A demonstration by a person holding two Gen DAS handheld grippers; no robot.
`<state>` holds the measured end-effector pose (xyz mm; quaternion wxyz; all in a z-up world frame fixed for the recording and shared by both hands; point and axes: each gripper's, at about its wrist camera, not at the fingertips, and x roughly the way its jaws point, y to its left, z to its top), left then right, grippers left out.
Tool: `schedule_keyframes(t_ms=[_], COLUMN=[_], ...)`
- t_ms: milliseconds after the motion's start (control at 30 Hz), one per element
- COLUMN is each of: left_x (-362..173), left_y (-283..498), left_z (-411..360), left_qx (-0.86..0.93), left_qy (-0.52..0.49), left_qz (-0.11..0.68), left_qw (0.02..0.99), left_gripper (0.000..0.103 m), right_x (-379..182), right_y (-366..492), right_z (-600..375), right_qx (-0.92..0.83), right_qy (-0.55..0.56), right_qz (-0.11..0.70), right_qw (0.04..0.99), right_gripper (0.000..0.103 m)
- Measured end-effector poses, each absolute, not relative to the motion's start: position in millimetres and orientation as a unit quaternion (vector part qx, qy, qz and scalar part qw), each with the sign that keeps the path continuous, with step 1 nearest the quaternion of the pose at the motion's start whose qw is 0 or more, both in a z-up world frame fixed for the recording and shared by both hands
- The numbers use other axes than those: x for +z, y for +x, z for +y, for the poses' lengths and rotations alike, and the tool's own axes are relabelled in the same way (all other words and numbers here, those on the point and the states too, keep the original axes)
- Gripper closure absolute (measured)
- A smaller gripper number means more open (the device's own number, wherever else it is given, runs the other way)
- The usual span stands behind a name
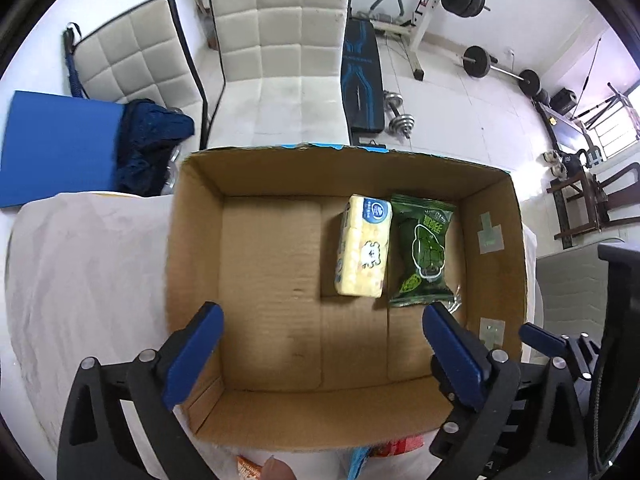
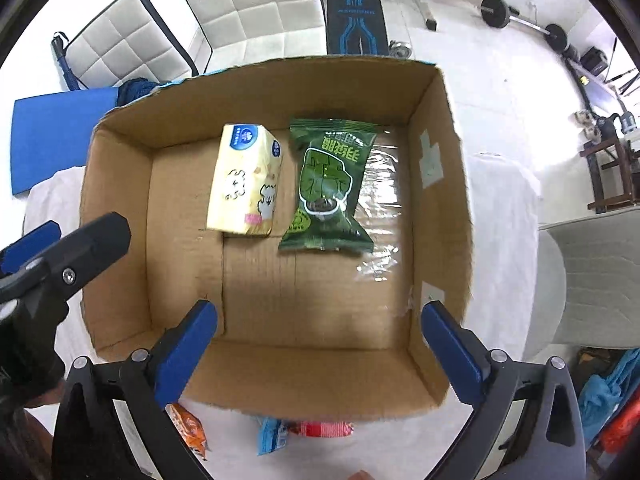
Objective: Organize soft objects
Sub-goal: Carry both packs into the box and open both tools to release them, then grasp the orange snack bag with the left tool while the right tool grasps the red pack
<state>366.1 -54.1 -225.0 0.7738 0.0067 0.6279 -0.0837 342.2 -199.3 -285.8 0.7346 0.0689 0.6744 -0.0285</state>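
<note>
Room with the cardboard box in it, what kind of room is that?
Probably a home gym that doubles as a spare room. A barbell, a dumbbell and a padded workout bench sit on the floor behind two white chairs.

box (image 2: 120, 184) sitting on the surface (image 2: 500, 216) | tissue pack (image 2: 246, 184) lying in the box's far part, just left of the snack bag (image 2: 326, 188) | small packets (image 2: 304, 432) lying on the surface near the box's near wall | chairs (image 1: 280, 40) standing beyond the far wall
</note>
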Motion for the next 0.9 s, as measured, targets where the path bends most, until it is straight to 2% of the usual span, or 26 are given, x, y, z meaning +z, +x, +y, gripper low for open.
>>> schedule_keyframes(t_ms=[900], left_x=[-112], left_y=[207], left_z=[-23], left_qx=[-0.038], left_qy=[0.013], left_qz=[0.512], left_qw=[0.858], left_gripper=[0.001], right_x=[-139], right_y=[190], right_z=[-184], right_qx=[-0.034], right_qy=[0.039], right_qz=[0.555], right_qw=[0.83], right_gripper=[0.0])
